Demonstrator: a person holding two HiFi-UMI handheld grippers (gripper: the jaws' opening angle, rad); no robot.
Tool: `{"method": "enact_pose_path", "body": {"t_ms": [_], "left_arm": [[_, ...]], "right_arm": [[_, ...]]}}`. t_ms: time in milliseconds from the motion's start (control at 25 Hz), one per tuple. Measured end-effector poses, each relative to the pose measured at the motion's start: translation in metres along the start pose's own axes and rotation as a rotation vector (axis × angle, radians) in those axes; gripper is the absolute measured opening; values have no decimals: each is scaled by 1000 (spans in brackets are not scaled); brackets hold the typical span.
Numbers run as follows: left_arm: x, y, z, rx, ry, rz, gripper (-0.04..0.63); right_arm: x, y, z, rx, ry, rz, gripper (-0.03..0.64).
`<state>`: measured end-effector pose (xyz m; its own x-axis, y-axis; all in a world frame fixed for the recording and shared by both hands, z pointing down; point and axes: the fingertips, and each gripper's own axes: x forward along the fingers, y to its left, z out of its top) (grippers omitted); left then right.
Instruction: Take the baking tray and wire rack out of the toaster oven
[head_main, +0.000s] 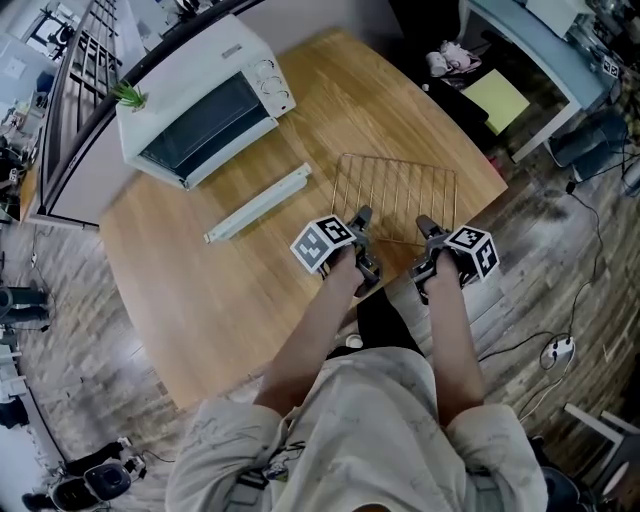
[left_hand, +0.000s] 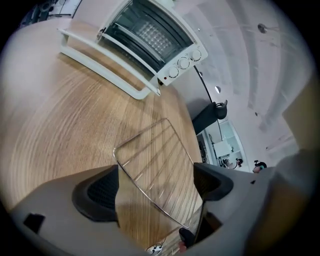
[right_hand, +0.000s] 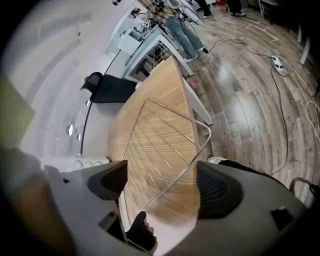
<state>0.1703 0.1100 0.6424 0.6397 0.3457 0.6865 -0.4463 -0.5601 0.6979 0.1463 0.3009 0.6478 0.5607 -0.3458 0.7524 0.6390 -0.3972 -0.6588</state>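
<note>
Wooden table (head_main: 200, 290), head view looks steeply down on it. White toaster oven (head_main: 200, 95) sits at the far left, dark glass front facing the near side, knobs (head_main: 275, 85) at its right end. A small green plant (head_main: 130, 95) is on top, at the left. A long white flat piece (head_main: 258, 203) lies on the wood just near of the oven, apart from it (cannot tell if this is the baking tray).

The wire rack (head_main: 400, 195) is out of the oven, on the near right part of the table, its near side close to the table edge. Cannot tell if it lies fully flat or is tipped up a little.

The left gripper (head_main: 363, 225) is at the rack's near left corner. In the left gripper view the left gripper (left_hand: 156, 187) has its jaws wide apart, the rack (left_hand: 155, 155) runs between them, and nothing is clamped. The oven (left_hand: 150, 35) and the white piece (left_hand: 105, 65) are far behind.

The right gripper (head_main: 428, 232) is at the rack's near right corner. In the right gripper view the right gripper (right_hand: 162, 184) also has its jaws spread wide, a rounded corner of the rack (right_hand: 160, 140) sits between them, and no pad is pressed on the wire (contact unclear).

Floor at the right has a power strip with cable (head_main: 560, 348).
</note>
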Motion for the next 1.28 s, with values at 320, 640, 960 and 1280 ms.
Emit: {"method": "enact_pose_path", "body": {"t_ms": [320, 640, 960, 1280], "left_arm": [[-18, 2, 20, -47, -65, -40, 463], [-52, 16, 66, -170, -198, -158, 462], [-111, 32, 136, -316, -428, -387, 462], [-181, 63, 200, -547, -704, -717, 460]], "right_arm": [[4, 26, -19, -59, 33, 60, 426], [16, 85, -50, -132, 87, 215, 426], [36, 159, -99, -216, 197, 381, 426], [36, 251, -154, -188, 330, 768, 422]]}}
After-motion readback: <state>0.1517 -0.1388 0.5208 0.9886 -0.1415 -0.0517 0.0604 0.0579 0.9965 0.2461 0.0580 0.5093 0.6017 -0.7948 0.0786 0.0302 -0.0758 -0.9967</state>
